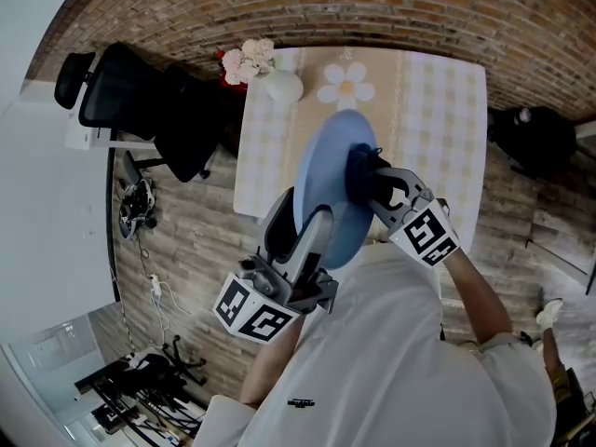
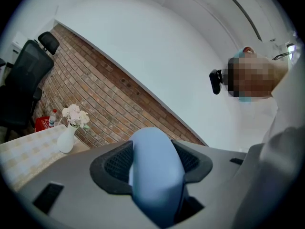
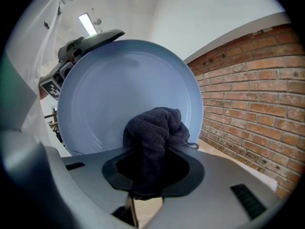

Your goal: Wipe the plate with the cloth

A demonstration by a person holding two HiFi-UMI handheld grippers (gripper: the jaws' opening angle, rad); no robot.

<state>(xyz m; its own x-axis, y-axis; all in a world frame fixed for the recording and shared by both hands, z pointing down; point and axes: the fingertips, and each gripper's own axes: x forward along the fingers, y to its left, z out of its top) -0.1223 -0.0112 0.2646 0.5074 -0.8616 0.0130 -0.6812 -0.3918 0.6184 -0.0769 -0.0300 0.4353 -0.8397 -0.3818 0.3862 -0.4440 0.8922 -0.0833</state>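
A light blue plate (image 1: 332, 189) is held upright on edge above the near side of the table. My left gripper (image 1: 312, 240) is shut on its lower rim; in the left gripper view the plate's rim (image 2: 155, 173) fills the gap between the jaws. My right gripper (image 1: 374, 186) is shut on a dark cloth (image 1: 361, 168) that presses against the plate's face. In the right gripper view the cloth (image 3: 155, 140) bulges out of the jaws onto the lower part of the plate (image 3: 126, 92).
A table (image 1: 438, 119) with a checked cloth lies below, carrying a white vase of flowers (image 1: 270, 74) and a flower-shaped mat (image 1: 346, 86). A black office chair (image 1: 149, 105) stands left of it, a brick wall (image 1: 326, 7) behind, and a dark bag (image 1: 535, 138) on the floor at right.
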